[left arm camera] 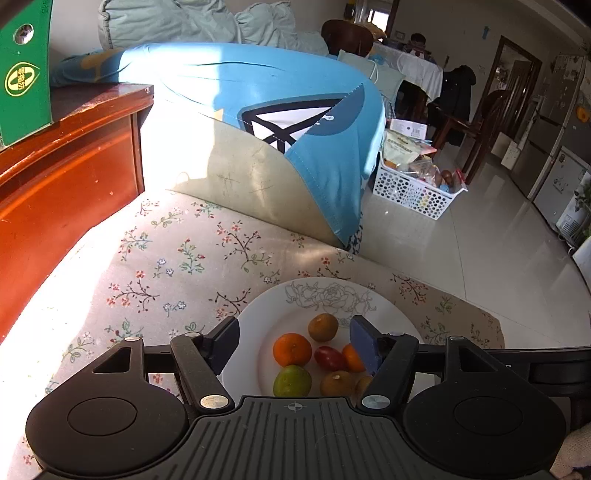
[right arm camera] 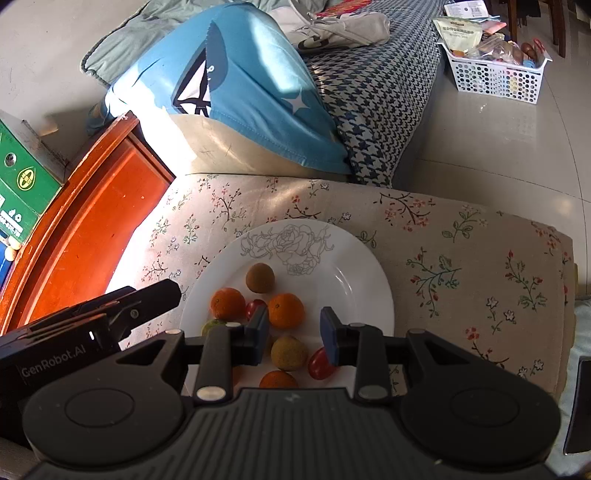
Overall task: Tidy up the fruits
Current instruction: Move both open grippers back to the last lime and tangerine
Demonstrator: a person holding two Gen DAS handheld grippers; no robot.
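The words "GenRobot.AI" stand in pale letters on the black side of the left gripper [right arm camera: 173, 291], seen from the right wrist camera. A green box [left arm camera: 24, 74] on the wooden cabinet [left arm camera: 74, 155] carries a round yellow-green emblem with characters inside, too blurred to read. The same green box in the right wrist view has white lines of print low on its face, too small to read. A pale snack bag [right arm camera: 458, 35] in the white basket [right arm camera: 495, 79] bears a line of print, also illegible.

Left gripper [left arm camera: 295, 341] (jaws apart) over fruit plate [left arm camera: 325, 295].
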